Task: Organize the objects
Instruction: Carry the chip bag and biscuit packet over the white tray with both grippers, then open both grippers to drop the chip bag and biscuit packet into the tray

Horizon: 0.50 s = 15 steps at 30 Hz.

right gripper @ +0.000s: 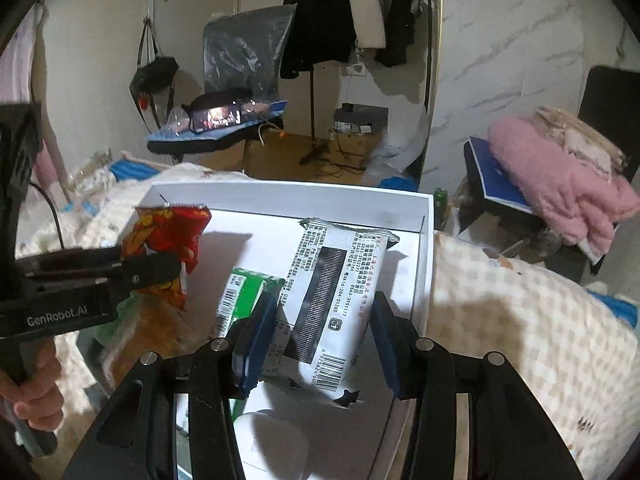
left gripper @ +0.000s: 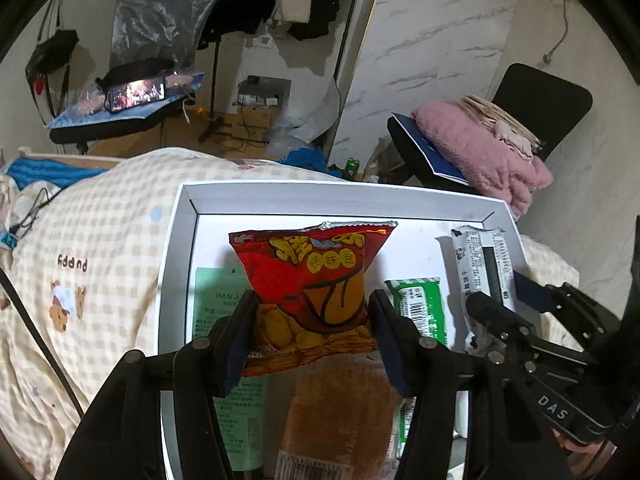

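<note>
My left gripper [left gripper: 312, 320] is shut on a red snack bag [left gripper: 312, 280], which it holds upright above a white shallow box [left gripper: 176, 240] on the bed. In the right wrist view the same bag [right gripper: 172, 232] hangs at the left in the left gripper [right gripper: 154, 266]. My right gripper [right gripper: 320, 332] is shut on a white biscuit packet [right gripper: 332, 288], raised over the box's right side [right gripper: 424, 264]. The left wrist view shows that packet [left gripper: 480, 260] standing up out of the right gripper [left gripper: 502, 296]. A green packet [right gripper: 248, 292] lies in the box between the two.
A pale green tube [left gripper: 216, 304] and a brown packet [left gripper: 340, 412] also lie in the box. A checked quilt [left gripper: 100, 240] surrounds it. A black chair with a pink blanket [left gripper: 480, 148] stands at the right. A hand [right gripper: 32, 392] grips the left handle.
</note>
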{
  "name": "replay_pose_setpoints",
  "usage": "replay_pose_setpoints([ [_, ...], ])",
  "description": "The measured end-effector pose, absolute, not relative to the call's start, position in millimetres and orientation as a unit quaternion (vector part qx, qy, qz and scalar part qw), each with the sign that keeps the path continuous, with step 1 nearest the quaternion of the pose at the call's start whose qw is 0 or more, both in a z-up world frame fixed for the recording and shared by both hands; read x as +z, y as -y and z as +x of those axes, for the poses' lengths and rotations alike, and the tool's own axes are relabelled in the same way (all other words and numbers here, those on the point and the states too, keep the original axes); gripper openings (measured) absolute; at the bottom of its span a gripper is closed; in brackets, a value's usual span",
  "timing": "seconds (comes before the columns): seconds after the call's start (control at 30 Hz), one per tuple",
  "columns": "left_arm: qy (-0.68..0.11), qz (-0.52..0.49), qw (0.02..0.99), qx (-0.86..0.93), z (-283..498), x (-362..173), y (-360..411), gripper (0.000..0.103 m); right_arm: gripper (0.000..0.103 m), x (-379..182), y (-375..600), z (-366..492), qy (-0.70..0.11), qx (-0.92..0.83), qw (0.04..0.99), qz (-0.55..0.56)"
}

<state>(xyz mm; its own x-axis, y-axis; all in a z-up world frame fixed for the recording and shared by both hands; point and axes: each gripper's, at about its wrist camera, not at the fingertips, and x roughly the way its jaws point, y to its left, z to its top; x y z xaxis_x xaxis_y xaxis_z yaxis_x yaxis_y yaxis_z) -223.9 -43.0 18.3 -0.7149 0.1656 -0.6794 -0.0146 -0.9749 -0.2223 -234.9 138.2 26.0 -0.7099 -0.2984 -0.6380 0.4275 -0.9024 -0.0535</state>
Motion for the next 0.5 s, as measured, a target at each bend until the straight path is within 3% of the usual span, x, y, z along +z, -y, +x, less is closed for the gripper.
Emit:
replay_pose_setpoints([
  [0.5, 0.111, -0.381, 0.053, 0.916, -223, 14, 50, 0.062, 0.049, 16, -121, -225, -0.183, -0.919, 0.150, 0.314],
])
